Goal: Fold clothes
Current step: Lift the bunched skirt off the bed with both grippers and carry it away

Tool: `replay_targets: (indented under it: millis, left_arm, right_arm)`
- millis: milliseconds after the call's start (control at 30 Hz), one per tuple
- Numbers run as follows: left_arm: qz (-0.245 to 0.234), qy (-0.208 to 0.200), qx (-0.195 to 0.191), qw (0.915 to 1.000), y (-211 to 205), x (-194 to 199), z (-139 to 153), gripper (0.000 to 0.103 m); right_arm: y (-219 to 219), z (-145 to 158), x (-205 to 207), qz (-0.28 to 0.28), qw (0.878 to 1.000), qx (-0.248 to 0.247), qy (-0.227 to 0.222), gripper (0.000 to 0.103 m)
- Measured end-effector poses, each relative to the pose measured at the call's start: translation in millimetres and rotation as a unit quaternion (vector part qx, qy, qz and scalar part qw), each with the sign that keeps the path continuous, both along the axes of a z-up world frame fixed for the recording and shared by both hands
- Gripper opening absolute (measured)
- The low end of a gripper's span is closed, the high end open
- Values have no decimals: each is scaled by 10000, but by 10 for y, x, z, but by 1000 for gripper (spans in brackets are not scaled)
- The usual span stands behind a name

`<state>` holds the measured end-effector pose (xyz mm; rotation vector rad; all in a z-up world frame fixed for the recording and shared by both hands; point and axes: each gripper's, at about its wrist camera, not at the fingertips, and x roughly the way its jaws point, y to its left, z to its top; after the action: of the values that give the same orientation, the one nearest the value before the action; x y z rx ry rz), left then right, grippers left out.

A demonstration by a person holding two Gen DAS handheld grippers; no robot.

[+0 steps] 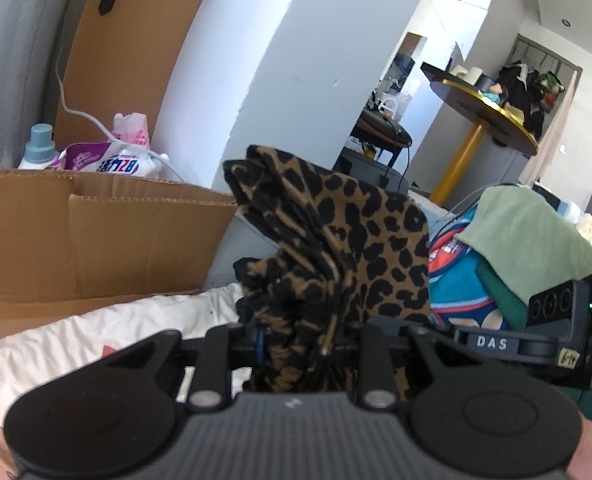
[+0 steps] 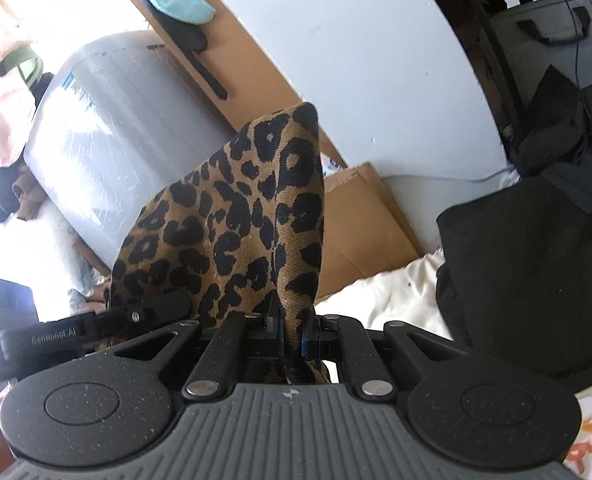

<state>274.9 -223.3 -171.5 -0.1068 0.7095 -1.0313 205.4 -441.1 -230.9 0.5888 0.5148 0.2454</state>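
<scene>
Left wrist view shows our left tool point(image 1: 303, 340) clamped on a thick bunch of the leopard-print garment point(image 1: 335, 240); our right tool point(image 2: 292, 336) pinches a thin edge of it, both above the white bedding point(image 1: 96, 332). We should draw the soft knit taut before folding.

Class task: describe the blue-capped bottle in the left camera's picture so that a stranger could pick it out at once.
Find the brown cardboard box on the left. Behind its back edge sit pink and purple packets; the bottle stands left of them. Its white body and dull blue cap set it apart.
</scene>
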Motion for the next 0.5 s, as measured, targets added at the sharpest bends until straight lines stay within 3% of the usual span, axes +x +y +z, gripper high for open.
replay_targets:
  millis: [500]
  left_arm:
    - [-62, 237, -542, 9982, -713, -213, 33, 27]
  right_arm:
    - [-678, 414, -208, -679, 9962, -457, -307, 6]
